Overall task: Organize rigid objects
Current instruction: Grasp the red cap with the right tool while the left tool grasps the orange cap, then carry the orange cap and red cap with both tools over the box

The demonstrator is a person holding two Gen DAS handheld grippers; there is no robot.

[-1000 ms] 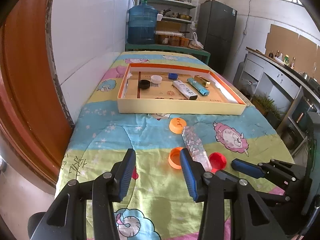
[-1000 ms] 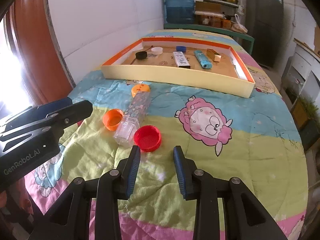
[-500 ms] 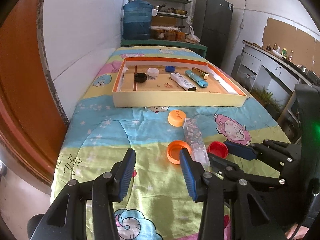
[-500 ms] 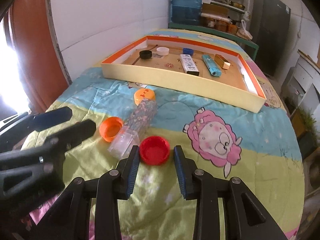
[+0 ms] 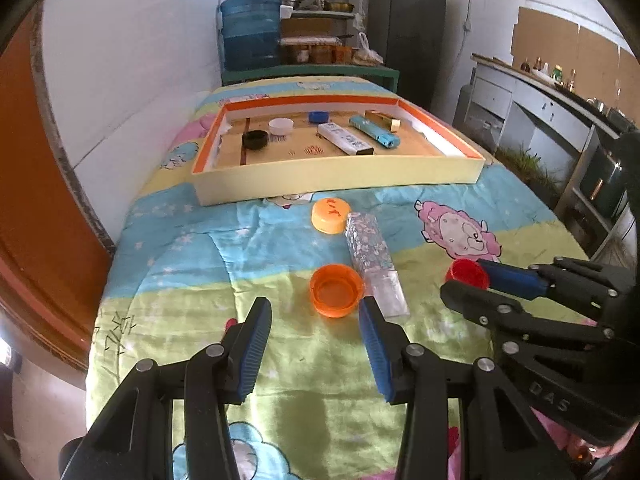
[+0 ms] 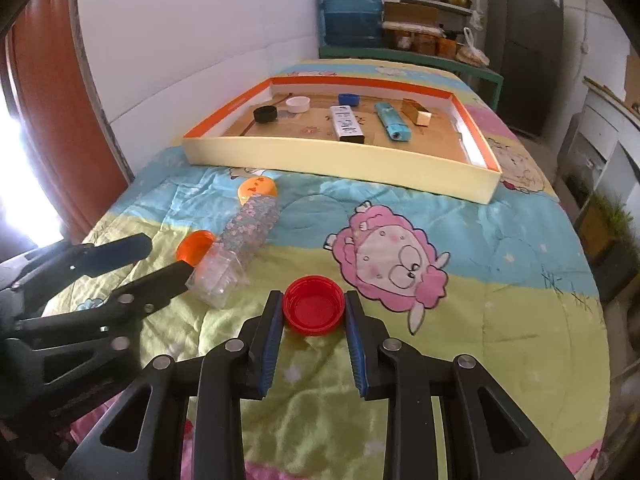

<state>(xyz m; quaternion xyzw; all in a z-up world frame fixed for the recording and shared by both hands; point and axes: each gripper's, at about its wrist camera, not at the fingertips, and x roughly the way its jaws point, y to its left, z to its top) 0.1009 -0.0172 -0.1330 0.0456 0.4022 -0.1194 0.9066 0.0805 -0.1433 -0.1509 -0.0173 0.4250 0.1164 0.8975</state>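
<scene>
The right tool [image 6: 313, 310] says "DAS" on its side, and its jaws just closed in to clamp the red cap [image 6: 313, 305], which a second ago sat just beyond them. The left tool [image 5: 315, 326] stays spread, just short of the orange cap [image 5: 337, 289]. Farther back from the red cap: the clear bottle [image 6: 239, 245], then the tray [image 6: 340, 160].

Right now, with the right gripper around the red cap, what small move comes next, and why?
Probably lift it. The right gripper has just been closing, and its pads now sit against both sides of the red cap, which still rests on the blanket. Raise it, then carry it to the tray.
</scene>
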